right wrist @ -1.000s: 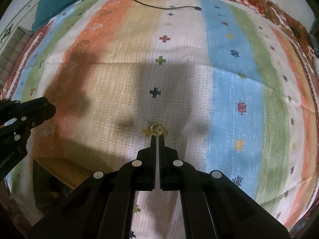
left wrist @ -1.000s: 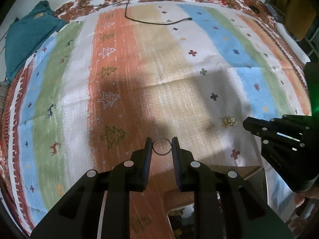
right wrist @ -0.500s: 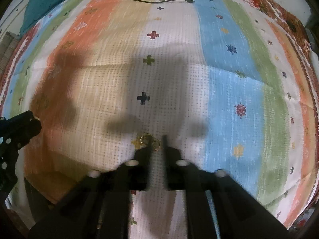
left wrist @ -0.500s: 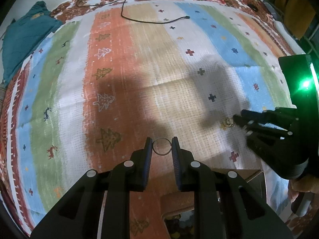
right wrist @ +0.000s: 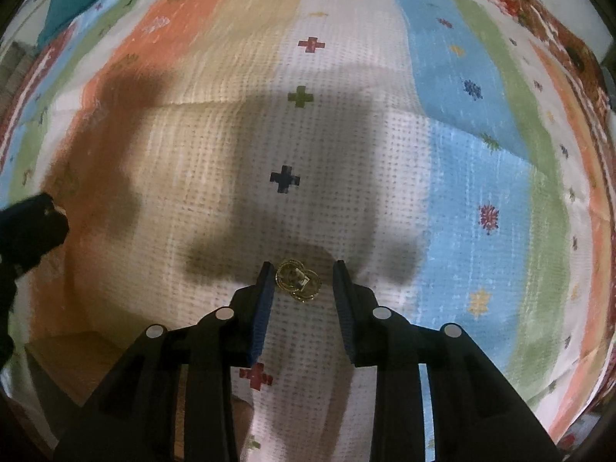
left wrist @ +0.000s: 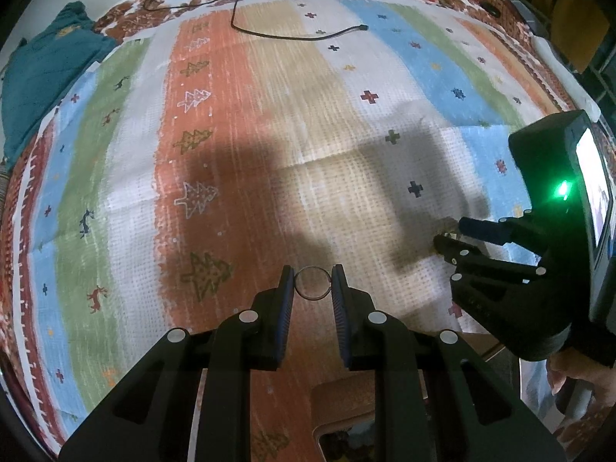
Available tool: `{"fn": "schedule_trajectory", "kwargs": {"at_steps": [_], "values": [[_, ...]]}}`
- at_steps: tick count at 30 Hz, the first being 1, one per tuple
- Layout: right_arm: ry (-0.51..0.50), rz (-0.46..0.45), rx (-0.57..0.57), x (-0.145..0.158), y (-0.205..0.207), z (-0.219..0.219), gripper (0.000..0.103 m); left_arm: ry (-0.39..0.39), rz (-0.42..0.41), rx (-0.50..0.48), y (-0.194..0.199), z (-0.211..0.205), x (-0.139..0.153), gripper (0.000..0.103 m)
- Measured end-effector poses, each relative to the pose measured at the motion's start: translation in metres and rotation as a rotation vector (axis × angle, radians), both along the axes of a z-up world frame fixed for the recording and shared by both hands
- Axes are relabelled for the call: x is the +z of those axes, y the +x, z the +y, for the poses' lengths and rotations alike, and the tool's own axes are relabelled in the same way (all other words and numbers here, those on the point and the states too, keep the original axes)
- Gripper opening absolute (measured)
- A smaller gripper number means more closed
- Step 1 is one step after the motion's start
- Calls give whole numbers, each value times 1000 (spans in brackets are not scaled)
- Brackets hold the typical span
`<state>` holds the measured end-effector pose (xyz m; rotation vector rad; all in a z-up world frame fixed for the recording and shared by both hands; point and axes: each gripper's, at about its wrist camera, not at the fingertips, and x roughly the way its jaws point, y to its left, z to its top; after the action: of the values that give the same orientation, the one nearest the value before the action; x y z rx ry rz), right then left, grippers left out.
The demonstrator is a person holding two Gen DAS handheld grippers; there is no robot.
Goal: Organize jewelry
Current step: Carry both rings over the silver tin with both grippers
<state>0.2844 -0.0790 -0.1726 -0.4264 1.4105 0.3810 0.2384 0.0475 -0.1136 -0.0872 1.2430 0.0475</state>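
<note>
My left gripper (left wrist: pixel 312 281) is shut on a thin metal ring (left wrist: pixel 308 295), held upright between its fingertips above the striped cloth (left wrist: pixel 238 161). My right gripper (right wrist: pixel 303 274) points straight down at the cloth, and its jaws are closing. A small gold jewelry piece (right wrist: pixel 297 281) of looped rings lies on the cloth between them. The left pad is close beside the piece and the right pad stands apart from it. From the left wrist view the right gripper (left wrist: pixel 450 231) is at the right, its tips on either side of the gold piece (left wrist: pixel 446 226).
A wooden box (left wrist: pixel 346 396) sits under my left gripper, and its corner (right wrist: pixel 65 354) shows at the lower left of the right wrist view. A black cable (left wrist: pixel 300 35) and a teal cloth (left wrist: pixel 42 73) lie far off. A hand (left wrist: pixel 577 381) grips the right tool.
My right gripper has sunk to the cloth, and its jaws have gone from shut to apart around the gold piece. The left gripper and its ring have stayed put.
</note>
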Motion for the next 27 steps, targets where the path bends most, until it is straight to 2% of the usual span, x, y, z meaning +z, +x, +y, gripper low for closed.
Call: {"fn": "schedule_trajectory", "kwargs": {"at_steps": [5,11,27], "values": [[9,-12,-4,3,-2,-2,15,-1,-6,1,-2,0,3,19],[34,-33,-6,16,-9,-11,15,-12,-43,7,-15,1,19,19],[157,-142,-17,82,-44,-24,15,-47,-149,-26,-66,-22,58,19]]}}
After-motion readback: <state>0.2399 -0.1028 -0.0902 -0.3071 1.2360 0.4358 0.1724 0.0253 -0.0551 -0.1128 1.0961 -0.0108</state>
